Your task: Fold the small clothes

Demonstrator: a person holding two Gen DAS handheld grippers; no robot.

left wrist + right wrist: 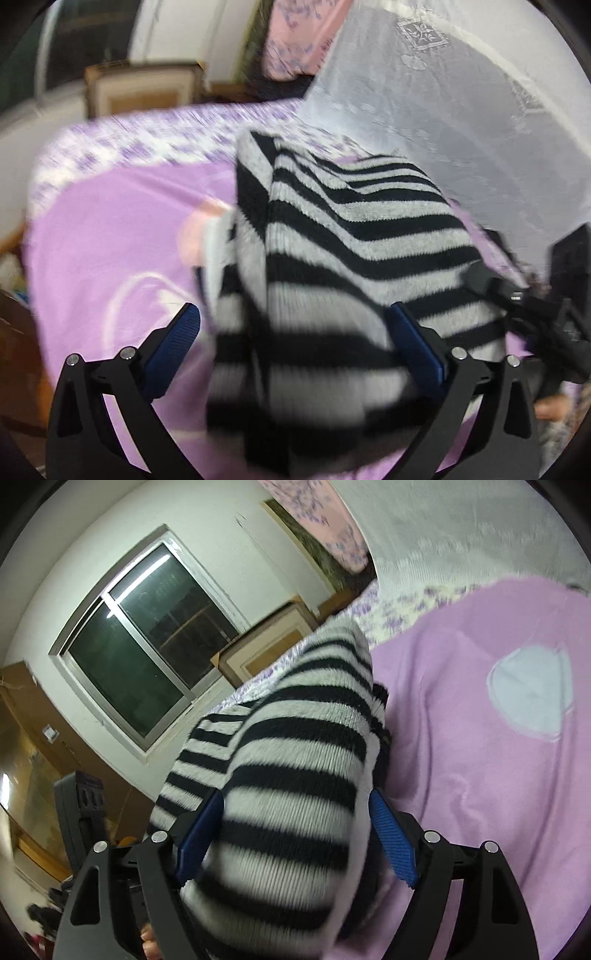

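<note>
A black-and-grey striped knit garment (pixel 332 258) lies bunched on a purple blanket (pixel 110 240). It also shows in the right wrist view (pixel 288 775). My left gripper (pixel 291 321) is open, and the garment's near part sits between its blue pads (pixel 173 350). My right gripper (pixel 295 808) is open too, with the striped cloth between its pads (pixel 391 842). Whether the cloth touches the pads is unclear. The left wrist view is blurred by motion.
The bed has a purple floral sheet (pixel 147 147) under the blanket. White net fabric (pixel 461 110) hangs at the right. A window (pixel 147 638) and a framed board (pixel 266 646) stand beyond the bed. The other gripper's black body (pixel 554 314) is at the right.
</note>
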